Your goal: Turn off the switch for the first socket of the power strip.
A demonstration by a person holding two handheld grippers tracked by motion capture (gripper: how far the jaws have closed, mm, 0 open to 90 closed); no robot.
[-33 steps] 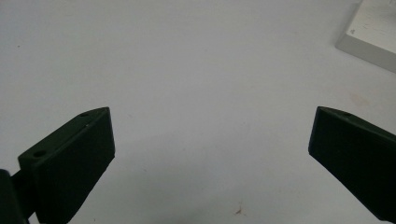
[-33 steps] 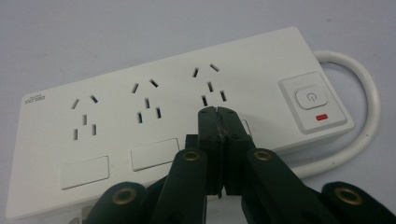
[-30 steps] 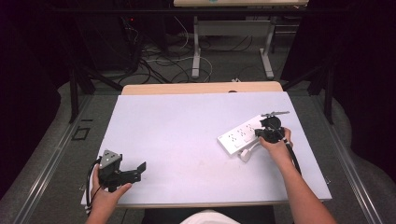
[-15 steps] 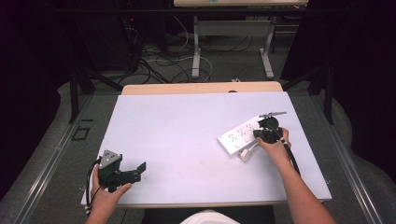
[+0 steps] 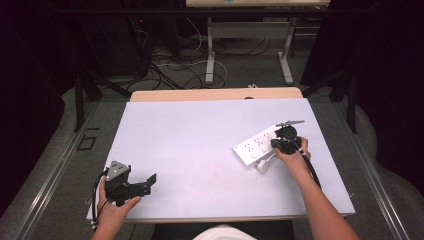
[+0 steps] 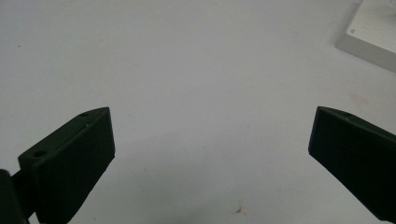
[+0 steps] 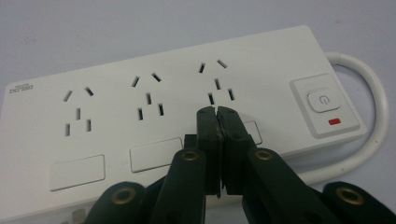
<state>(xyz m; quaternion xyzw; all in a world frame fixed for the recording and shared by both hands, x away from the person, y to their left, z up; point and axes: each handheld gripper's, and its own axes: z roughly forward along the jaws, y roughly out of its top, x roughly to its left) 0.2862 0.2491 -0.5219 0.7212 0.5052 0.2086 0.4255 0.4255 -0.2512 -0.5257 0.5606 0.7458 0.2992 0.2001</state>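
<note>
**Closed right jaws parked over the power strip**

The big pale table (image 5: 200,150) takes up most of the high view, with a wooden edge along its far side and dark floor and cables beyond. On the table's right half lies the white power strip (image 5: 257,146), set at an angle, its far end toward the right gripper and its white cable (image 5: 263,165) curling out on the near side.

Over to the right gripper view: the strip (image 7: 140,135) lies flat and face up, three socket groups in a row, each with a blank white panel below it. At the strip's right end sits the power button (image 7: 323,101), a small red mark just beneath it, and the cable (image 7: 378,116) loops away past that end.

The right gripper (image 7: 217,112) has its two black jaws pressed together, tips side by side with nothing between them, poised right at the third socket group, the one nearest the button. Whether the tips actually touch the strip's face, I cannot tell. In the high view the right hand (image 5: 292,156) rests at the strip's far end.

The left gripper (image 5: 150,181) sits at the near left corner, well apart from the strip, held in the left hand (image 5: 112,202). Its jaws stand wide, bare table between them, with a corner of the strip (image 6: 369,37) showing at upper right.
</note>
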